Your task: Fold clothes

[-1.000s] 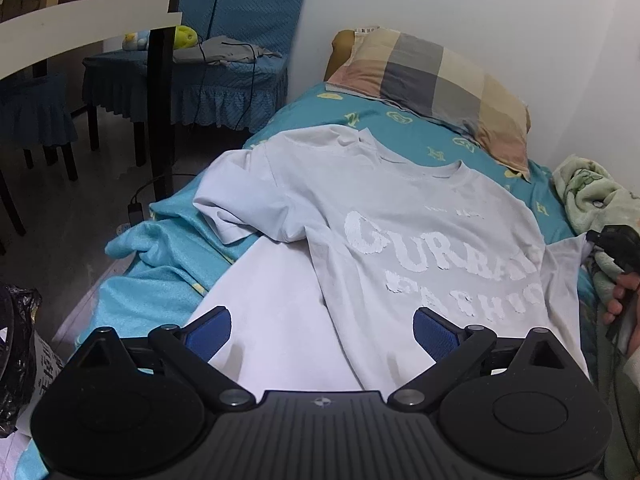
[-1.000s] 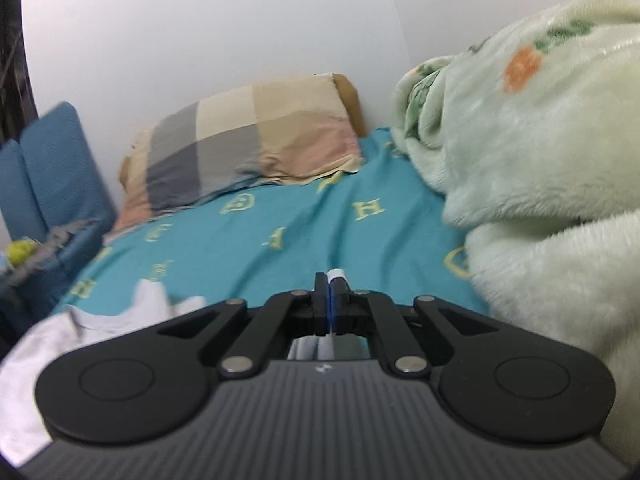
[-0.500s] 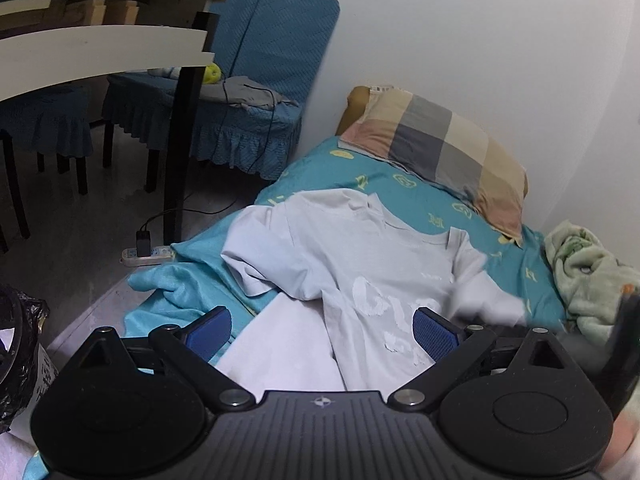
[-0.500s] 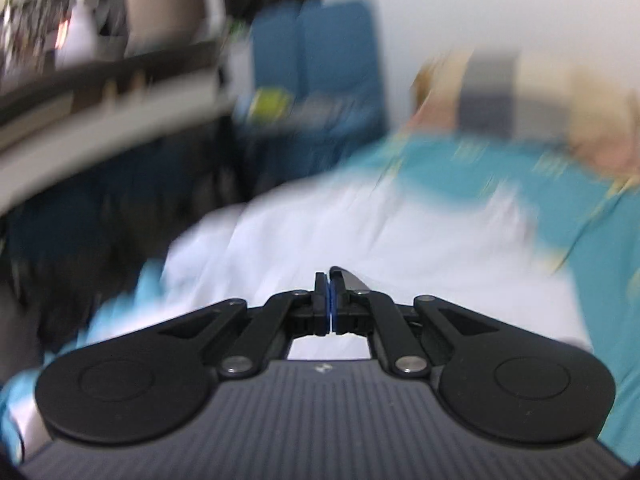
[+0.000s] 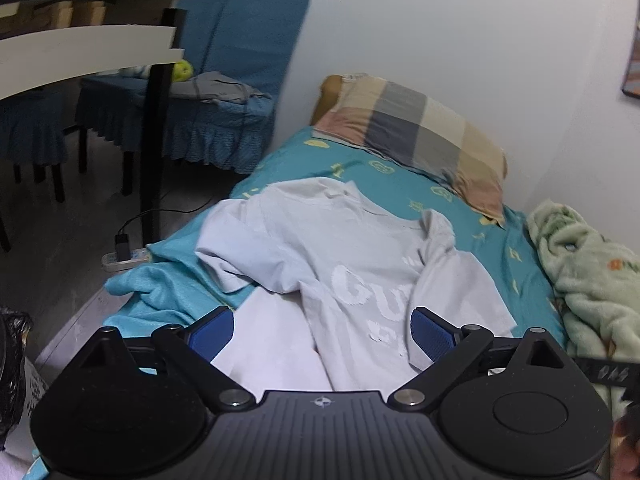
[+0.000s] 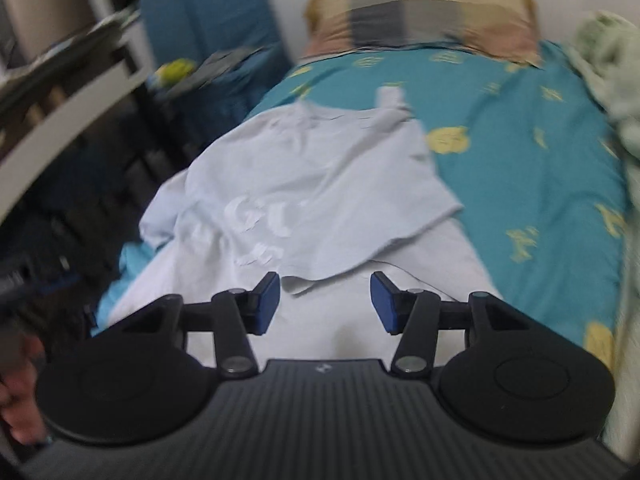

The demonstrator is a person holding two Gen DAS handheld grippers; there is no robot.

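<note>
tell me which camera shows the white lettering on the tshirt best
The left wrist view: it is sharp, and the lettering shows on the t-shirt, partly covered by the folded side. The right wrist view shows the same lettering, but motion-blurred.

A pale grey printed cotton T-shirt [image 5: 328, 256] lies on the teal patterned bed [image 5: 400, 184], its right side folded over its front. Behind it, a checked pillow [image 5: 416, 128] rests against the wall. A fluffy pale green blanket [image 5: 588, 264] sits to the right; blue-covered chairs [image 5: 224, 92] stand left of the bed.
</note>
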